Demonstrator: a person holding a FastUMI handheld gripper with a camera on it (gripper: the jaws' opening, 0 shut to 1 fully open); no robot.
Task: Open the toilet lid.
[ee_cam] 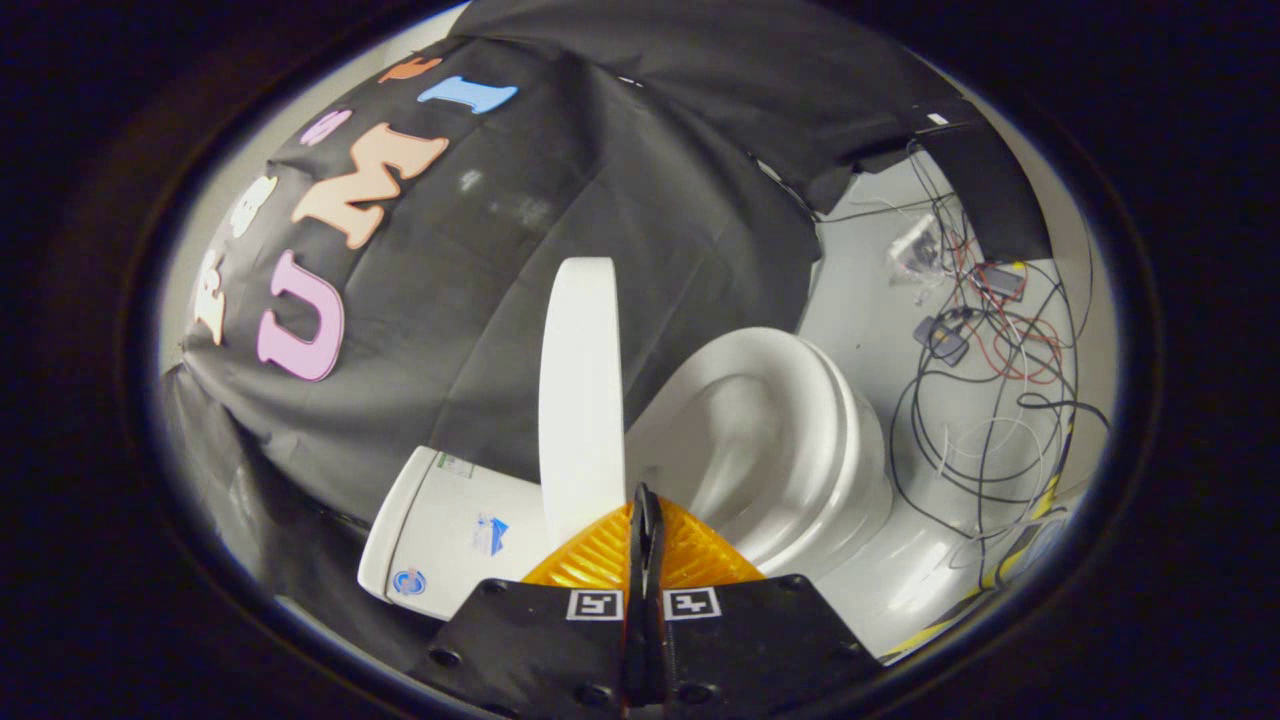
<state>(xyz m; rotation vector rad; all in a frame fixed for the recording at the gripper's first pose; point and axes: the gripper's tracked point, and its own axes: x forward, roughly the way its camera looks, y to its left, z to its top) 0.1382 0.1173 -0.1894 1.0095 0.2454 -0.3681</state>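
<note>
The gripper [645,500] has its two orange fingers [600,555] pressed together, with only a thin dark seam between them and nothing held. Just ahead of the tips, touching or nearly touching them, stands the toilet lid [580,390], seen edge-on as a tall white slab rising straight up from the fingers. It looks raised well clear of the bowl, so the opening seems largely done; whether the closed tips are pushing its edge or merely rest beside it I cannot tell. Keeping the fingers together makes sense for this job, since a lid on a hinge needs a nudge from a blunt point rather than a grasp. To the right of the fingers and a little beyond them lies the open toilet bowl [790,440], its white seat ring and hollow exposed. To the left of the fingers sits the cistern [450,530], white, with small stickers on its top, near where the lid would lean once fully back. The view is tilted, so the toilet appears to lie on its side. Behind the lid hangs black cloth as the booth's wall. Further right of the bowl, pale floor [880,290] carries a loose tangle of cables [985,400], black, red and white, with a few small devices among them.
</note>
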